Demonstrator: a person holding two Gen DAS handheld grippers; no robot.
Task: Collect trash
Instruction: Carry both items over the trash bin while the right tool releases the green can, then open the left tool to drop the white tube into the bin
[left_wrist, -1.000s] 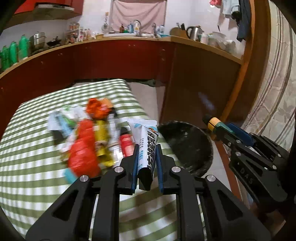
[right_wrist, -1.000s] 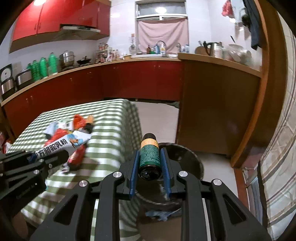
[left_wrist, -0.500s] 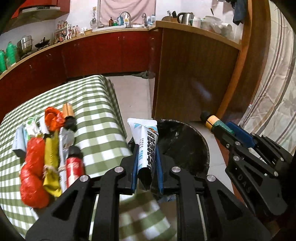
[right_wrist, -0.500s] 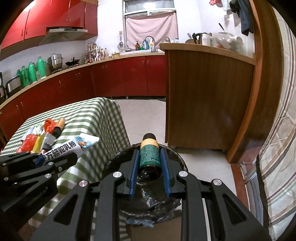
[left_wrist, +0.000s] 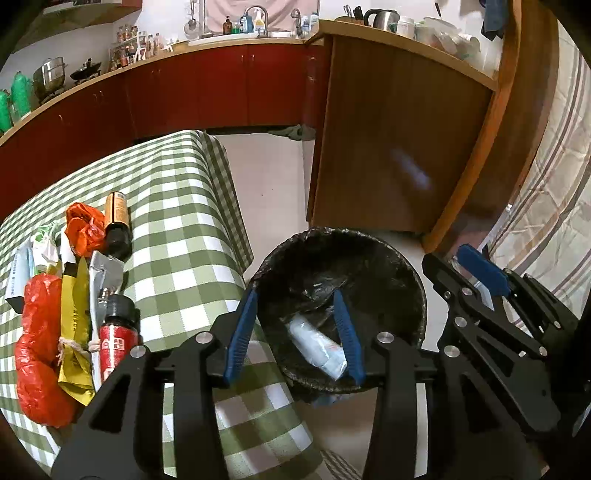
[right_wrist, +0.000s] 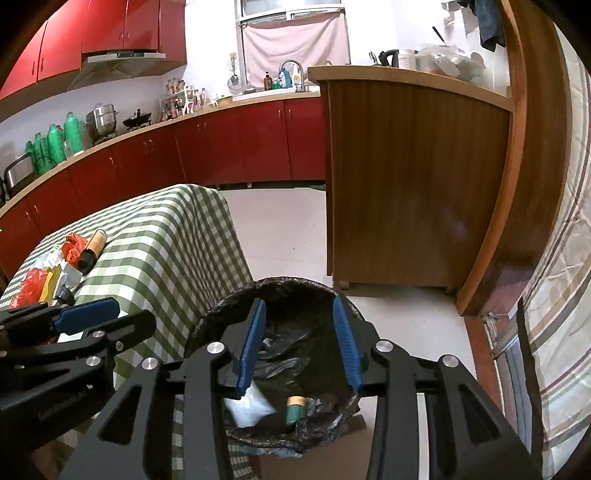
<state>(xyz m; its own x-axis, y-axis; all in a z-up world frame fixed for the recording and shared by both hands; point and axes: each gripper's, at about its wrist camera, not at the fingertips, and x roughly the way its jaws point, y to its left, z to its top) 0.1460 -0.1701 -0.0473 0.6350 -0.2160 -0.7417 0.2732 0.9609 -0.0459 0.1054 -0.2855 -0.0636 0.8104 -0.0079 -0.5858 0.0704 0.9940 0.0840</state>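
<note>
Both grippers are hovering over the bin (left_wrist: 413, 280), a black-lined container standing on the floor just beside the near right corner of the worktop (left_wrist: 177, 236). The left gripper (left_wrist: 295, 332) is showing its jaws spread wide with nothing between them; the right gripper (right_wrist: 301, 347) is likewise showing its jaws parted and empty. Inside the bin, a white tube (left_wrist: 317, 349) is lying on the liner, and a small green bottle (right_wrist: 294, 410) is resting near it, close to the near wall. Uncollected trash is remaining on the left side of the worktop: a red bottle (left_wrist: 116, 332) lying nearest, a brown bottle (left_wrist: 117, 221) lying farther back, an orange wrapper (left_wrist: 83, 229) touching the brown bottle, a red bag (left_wrist: 37, 350), a yellow packet (left_wrist: 72, 314) and a silver packet (left_wrist: 105, 273), all crowding together. Judged from this arrangement, the task is being carried on with much of the pile outstanding. The likely hazards are these: the bottles, being round and lying on their sides, could roll off the cloth edge if nudged by a descending jaw; the crumpled, overlapping wrappers could drag neighbouring pieces along when one is lifted; and the two grippers, working side by side over one bin, could collide.
</note>
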